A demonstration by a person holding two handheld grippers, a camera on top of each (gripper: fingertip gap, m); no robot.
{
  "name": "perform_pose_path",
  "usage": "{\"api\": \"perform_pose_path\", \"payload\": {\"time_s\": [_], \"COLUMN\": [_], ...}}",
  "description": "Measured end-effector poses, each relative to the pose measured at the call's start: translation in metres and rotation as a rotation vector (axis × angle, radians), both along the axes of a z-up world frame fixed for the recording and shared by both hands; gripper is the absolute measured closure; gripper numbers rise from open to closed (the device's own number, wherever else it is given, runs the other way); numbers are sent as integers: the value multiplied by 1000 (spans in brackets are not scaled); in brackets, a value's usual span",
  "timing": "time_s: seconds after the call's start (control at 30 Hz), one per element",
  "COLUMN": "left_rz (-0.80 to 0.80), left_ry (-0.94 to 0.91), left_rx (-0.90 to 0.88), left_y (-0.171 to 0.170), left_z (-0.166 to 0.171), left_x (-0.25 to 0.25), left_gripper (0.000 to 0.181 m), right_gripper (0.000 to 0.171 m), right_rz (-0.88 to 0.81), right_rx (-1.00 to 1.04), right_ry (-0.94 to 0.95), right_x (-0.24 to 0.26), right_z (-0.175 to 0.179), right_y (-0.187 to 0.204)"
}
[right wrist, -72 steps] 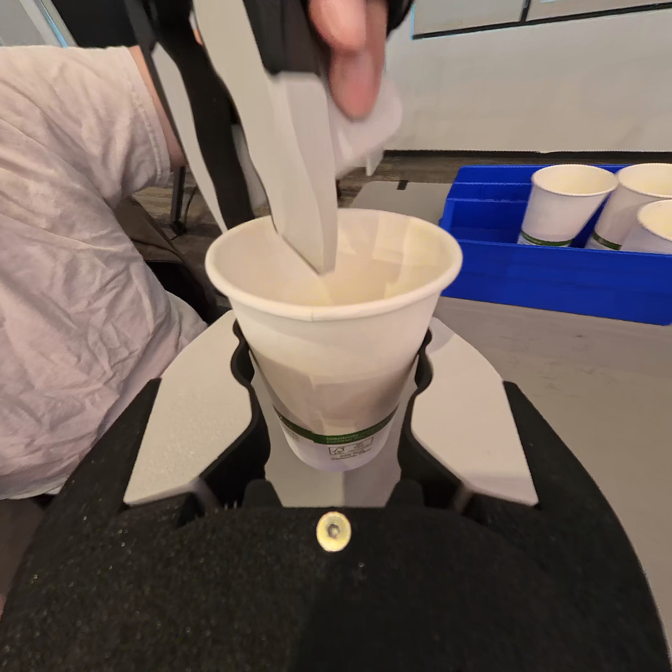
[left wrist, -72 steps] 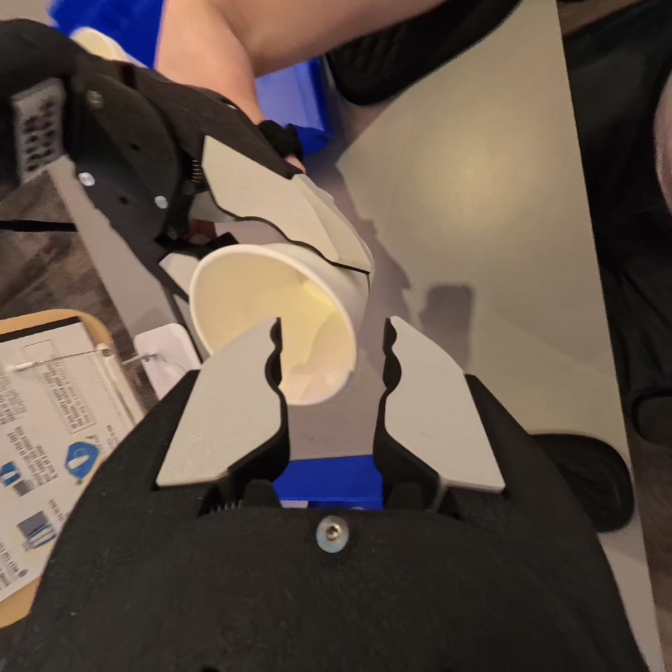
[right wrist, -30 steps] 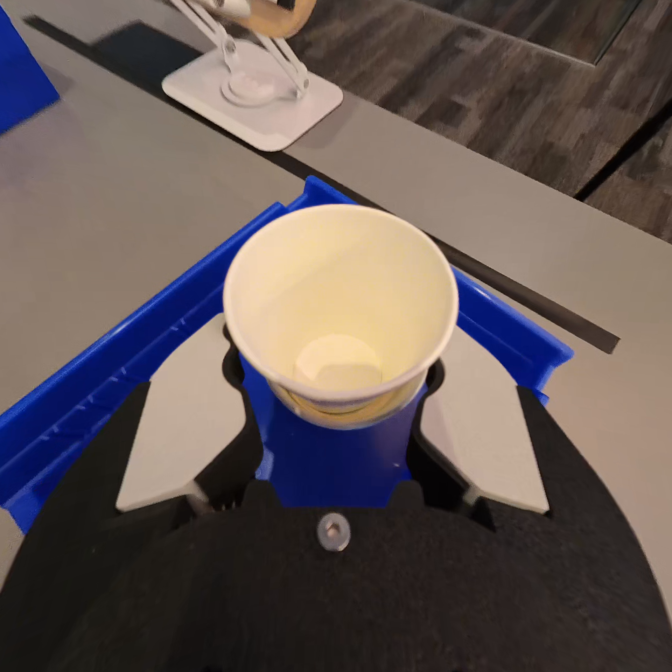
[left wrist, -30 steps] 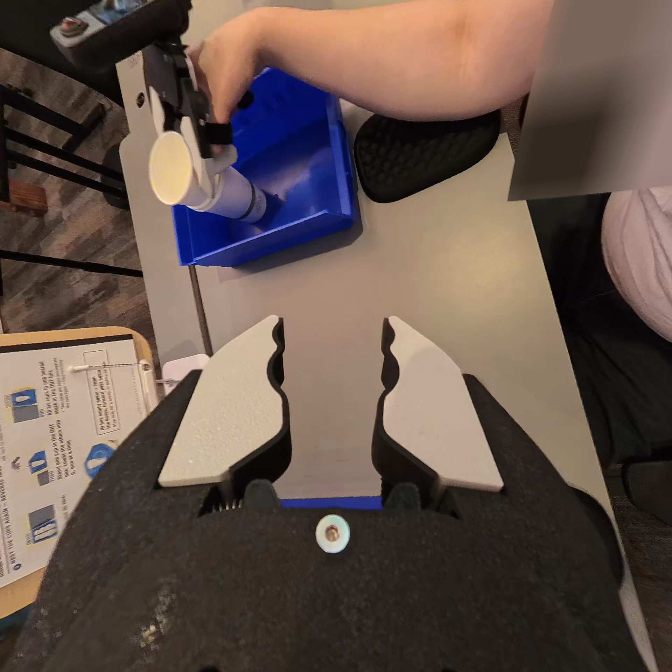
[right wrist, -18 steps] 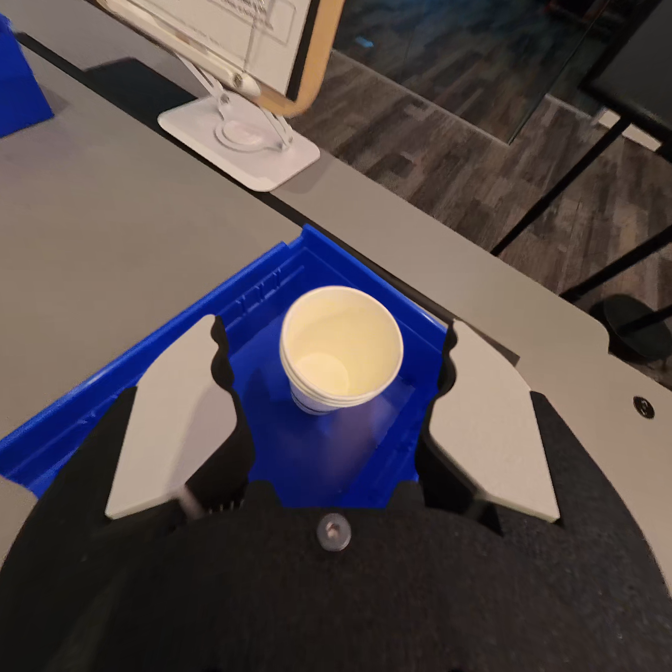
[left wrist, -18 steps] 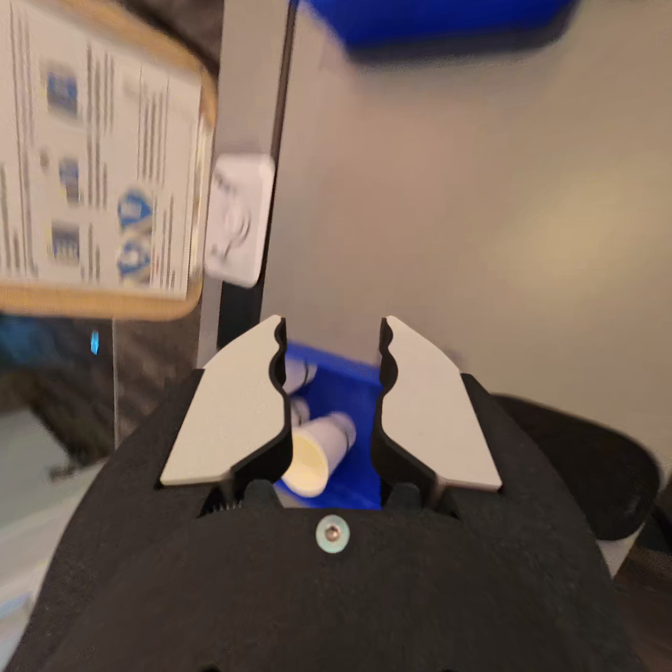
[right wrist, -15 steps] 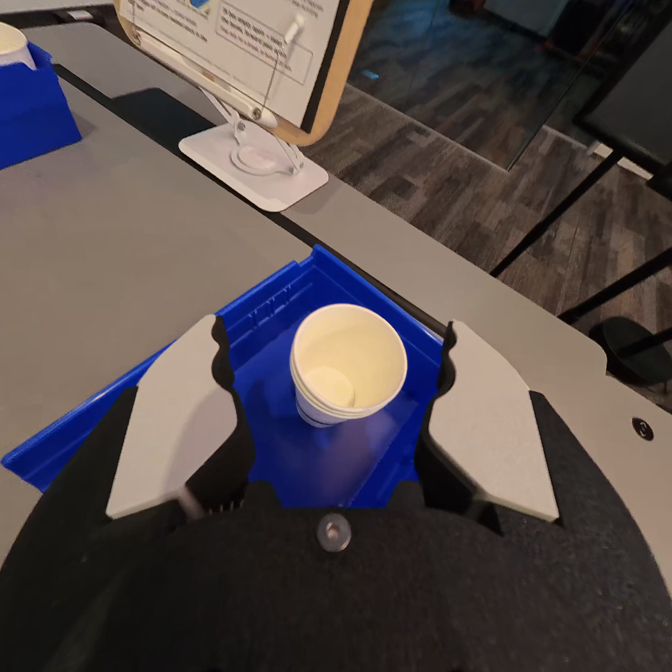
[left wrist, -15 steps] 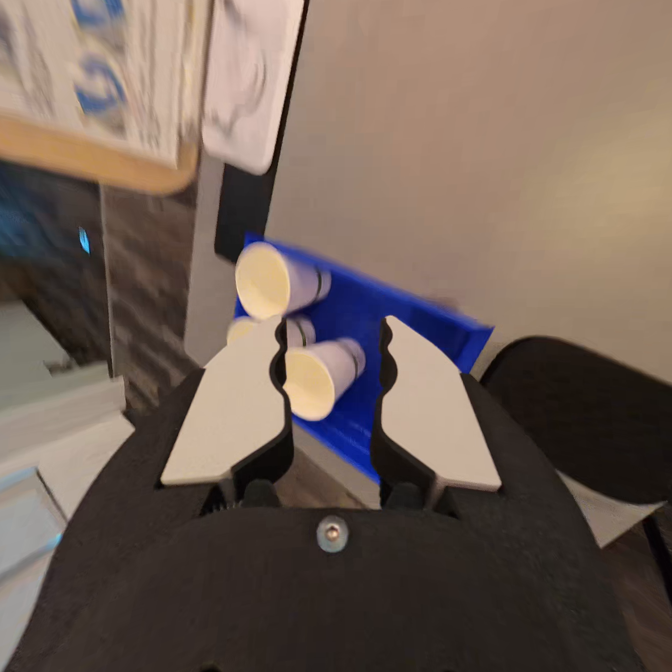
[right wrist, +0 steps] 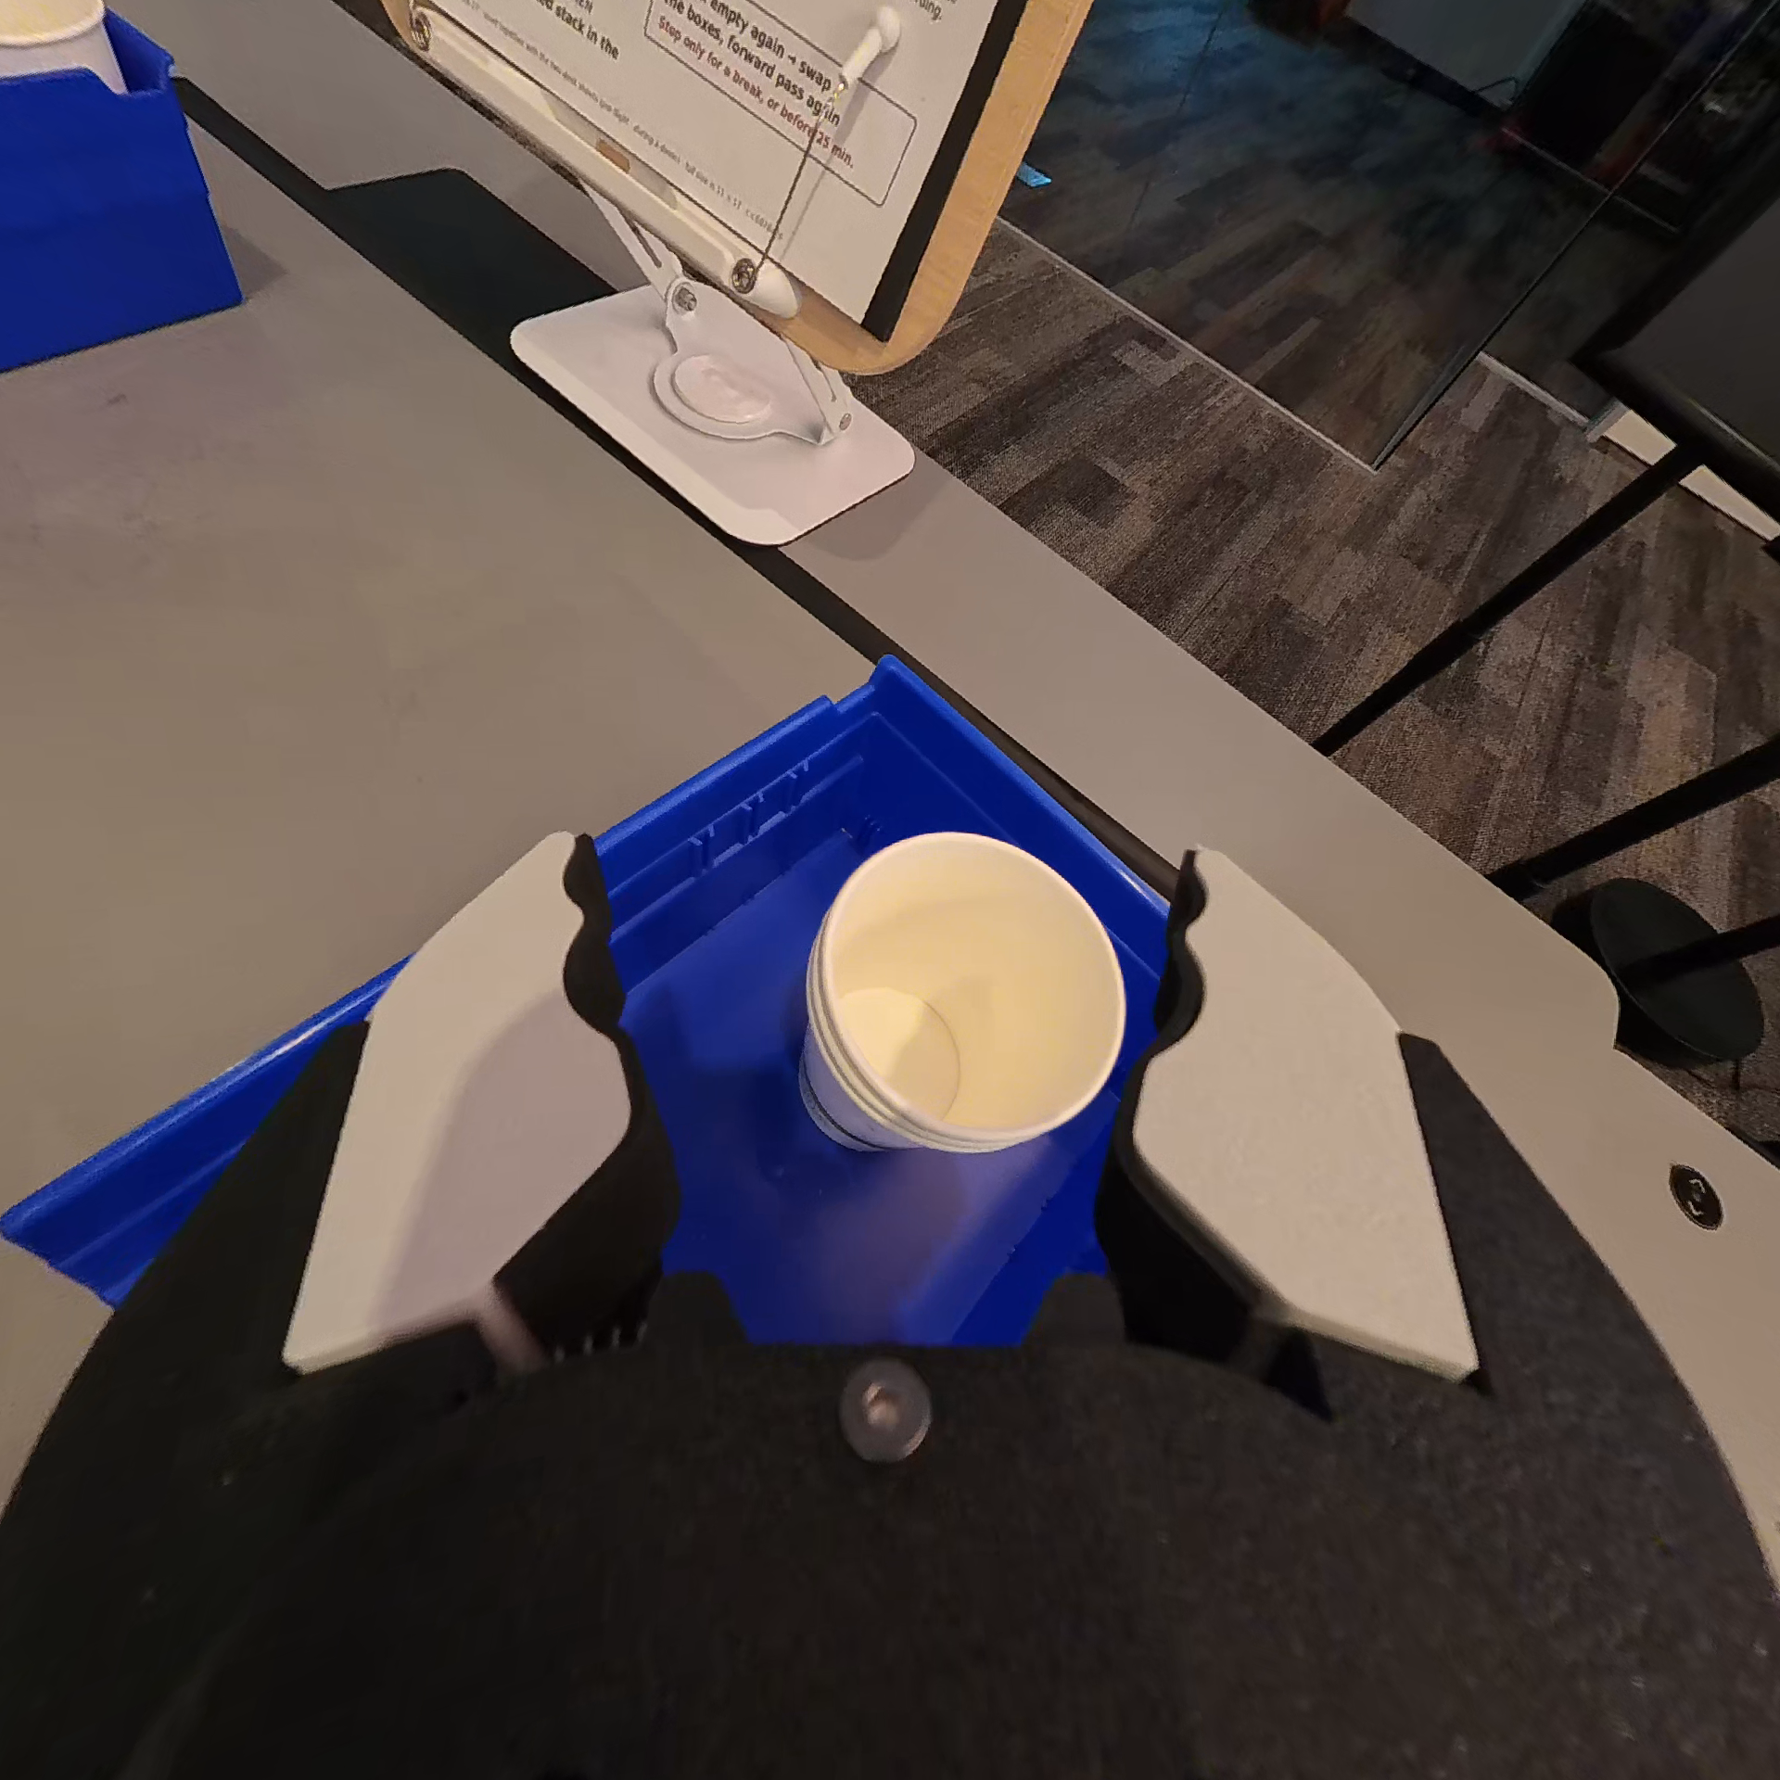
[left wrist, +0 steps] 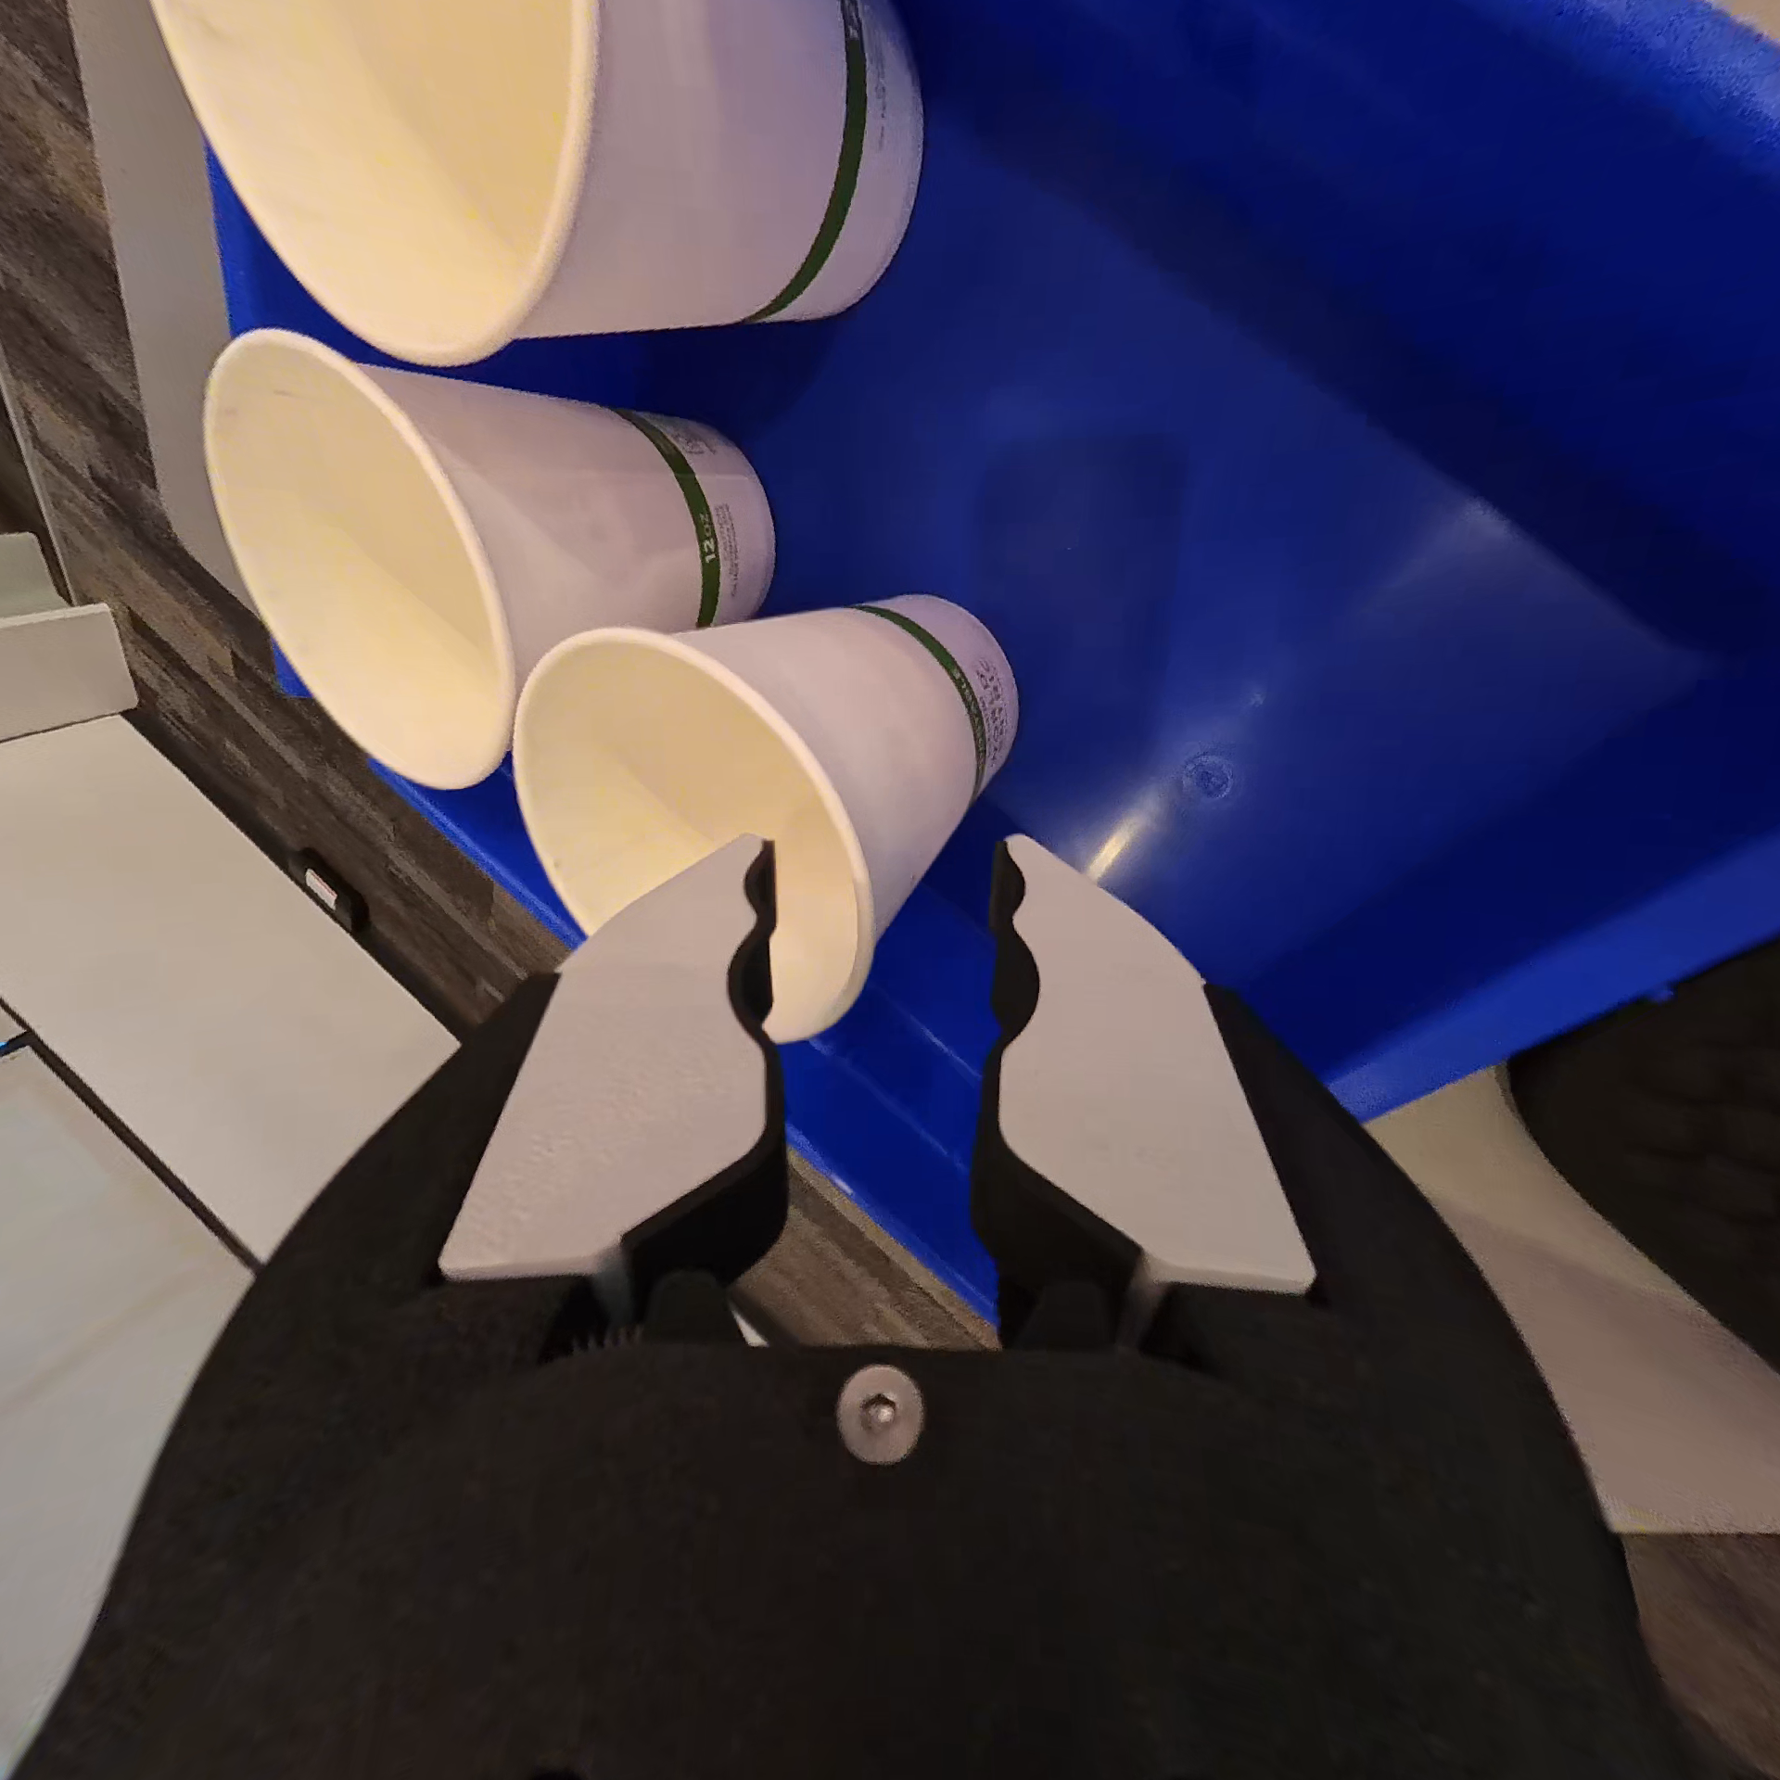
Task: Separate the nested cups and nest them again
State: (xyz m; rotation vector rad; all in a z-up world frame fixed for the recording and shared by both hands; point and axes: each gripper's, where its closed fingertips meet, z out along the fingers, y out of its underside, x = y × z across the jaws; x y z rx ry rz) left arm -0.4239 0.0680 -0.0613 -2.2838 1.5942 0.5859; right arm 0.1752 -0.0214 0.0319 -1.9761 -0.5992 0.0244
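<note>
Partly behind left tool (left wrist: 878,848): nearest cup's (left wrist: 771,771) rim.

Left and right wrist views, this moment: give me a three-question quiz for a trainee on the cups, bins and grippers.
1. True or false: the left gripper is shut on a cup.
2. How many separate cups stand in the blue bin in the left wrist view?
3. Multiple choice: the nested stack of cups in the right wrist view is (a) held by the right gripper, (b) standing in a blue bin below its open jaws, (c) lying on the grey table.

Key: 1 false, it is open beside the nearest cup; 2 three; 3 b.
</note>
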Motion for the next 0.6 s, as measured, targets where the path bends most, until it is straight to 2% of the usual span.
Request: {"api": "perform_pose_path", "payload": {"time_s": [0.2,0.3,0.37,0.5,0.6], "left_rz": [35,24,25,-21,-112], "left_ry": [5,-9,-17,5,-39], "left_rx": [-51,-80,-101,-117,-67], "left_y": [-4,-11,-17,-32,-43], "left_z": [-16,-17,-14,9,52], "left_x": [-6,-4,-3,1,29], "left_gripper": [155,175,180,181,181], "right_gripper": [64,65,66,68,71], "right_rz": [19,25,33,63,142], "right_rx": [13,18,24,49,109], "right_ry": [15,25,37,51,90], "right_x": [-3,-3,-5,-12,-31], "right_z": [2,3,5,12,29], "right_y": [0,-1,-1,-3,-9]}}
